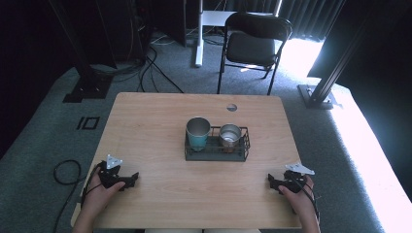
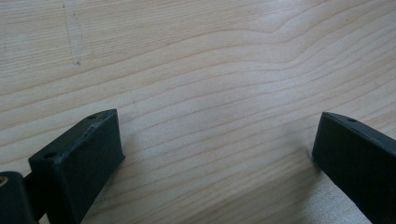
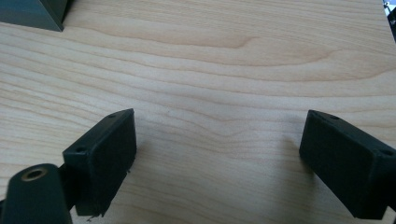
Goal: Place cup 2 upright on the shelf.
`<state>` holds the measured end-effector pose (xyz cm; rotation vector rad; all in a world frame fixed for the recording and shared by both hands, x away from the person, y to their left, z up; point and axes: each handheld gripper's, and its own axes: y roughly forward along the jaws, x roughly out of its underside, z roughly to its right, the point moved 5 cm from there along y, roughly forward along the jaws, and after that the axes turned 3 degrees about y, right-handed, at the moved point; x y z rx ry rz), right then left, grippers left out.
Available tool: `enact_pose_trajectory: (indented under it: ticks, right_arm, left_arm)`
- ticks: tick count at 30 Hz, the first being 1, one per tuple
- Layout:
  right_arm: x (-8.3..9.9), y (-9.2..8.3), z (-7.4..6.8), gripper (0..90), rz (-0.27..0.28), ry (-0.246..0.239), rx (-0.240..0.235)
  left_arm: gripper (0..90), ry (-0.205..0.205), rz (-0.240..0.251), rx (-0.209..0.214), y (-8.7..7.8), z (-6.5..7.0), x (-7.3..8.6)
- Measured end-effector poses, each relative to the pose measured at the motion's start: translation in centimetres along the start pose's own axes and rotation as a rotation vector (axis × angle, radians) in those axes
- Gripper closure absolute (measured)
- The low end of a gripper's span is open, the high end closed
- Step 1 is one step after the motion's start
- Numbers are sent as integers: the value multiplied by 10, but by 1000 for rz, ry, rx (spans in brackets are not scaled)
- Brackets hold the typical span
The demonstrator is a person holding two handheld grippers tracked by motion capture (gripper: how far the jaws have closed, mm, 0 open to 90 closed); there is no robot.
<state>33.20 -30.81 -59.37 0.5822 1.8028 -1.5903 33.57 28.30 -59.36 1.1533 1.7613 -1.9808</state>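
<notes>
The light wooden desk (image 1: 155, 121) takes up the middle of the high view, standing on grey carpet with a black folding chair (image 1: 252, 43) beyond its far edge. Near the centre of the desk sits a dark wire rack (image 1: 216, 154), low and rectangular. Two cups stand upright side by side in the rack: a teal cup (image 1: 198, 133) with a metal inside on the left, taller, and a shorter steel cup (image 1: 230, 135) on the right, the two just beside each other. Well apart from the rack, at the near left corner of the desk, the left tongs (image 1: 132, 178) rest low on the wood in the person's left hand (image 1: 99, 191), pointing toward the right. At the near right corner the right tongs (image 1: 272, 182) lie in the right hand (image 1: 301, 199), pointing toward the left. In the left gripper view the left tongs stand wide apart, with bare wood grain between the two black jaws and nothing held. In the right gripper view the right tongs are likewise spread wide over bare wood, holding nothing, and a dark corner of the rack shows at the top left of that view. A small round grommet hole (image 1: 231, 107) sits near the desk's far edge.
</notes>
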Motion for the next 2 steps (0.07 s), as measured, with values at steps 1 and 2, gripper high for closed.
enact_pose_trajectory:
  ticks: [1,2]
  right_arm:
    - [0,0,0,106,0,0,0]
    - [0,0,0,106,0,0,0]
  left_arm:
    - [23,0,0,0,0,0,0]
    - [23,0,0,0,0,0,0]
